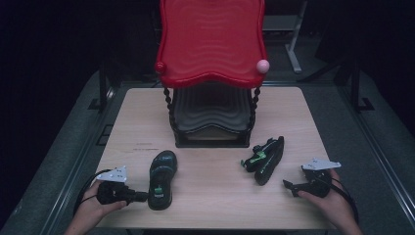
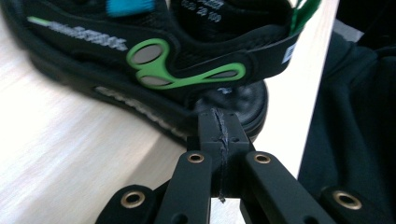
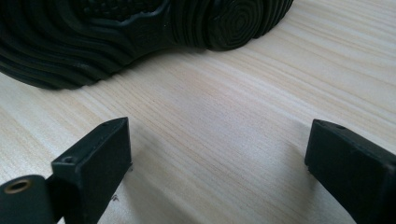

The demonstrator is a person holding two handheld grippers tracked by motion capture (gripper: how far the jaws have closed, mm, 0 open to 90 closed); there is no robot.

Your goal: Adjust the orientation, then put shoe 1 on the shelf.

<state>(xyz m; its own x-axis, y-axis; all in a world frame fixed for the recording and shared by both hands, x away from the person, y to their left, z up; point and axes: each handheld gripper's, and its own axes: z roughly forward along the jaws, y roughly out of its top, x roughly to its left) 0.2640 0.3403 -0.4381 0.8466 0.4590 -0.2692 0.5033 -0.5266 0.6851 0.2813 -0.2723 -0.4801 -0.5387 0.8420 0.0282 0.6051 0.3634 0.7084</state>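
Wooden surface [image 1: 215, 196]: my left fingers [image 2: 219, 126] closed empty against upright sandal [image 1: 162, 178]; right fingers [image 3: 219, 154] wide open before tipped sandal [image 1: 266, 156]; nothing shelved yet.

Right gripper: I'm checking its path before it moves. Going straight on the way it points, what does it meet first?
Probably the right sandal lying on its side: the open right gripper faces its ribbed sole across bare table.

Two black sandals with green trim lie on the table: one sandal [image 1: 162, 179] sits upright at the left, and the other sandal [image 1: 265, 157] lies on its side at the right. One two-tier rack [image 1: 212, 68] stands at the back, with one red shelf above one dark shelf. Two handheld grippers are counted: the left gripper [image 1: 143, 197] and the right gripper [image 1: 288, 186].
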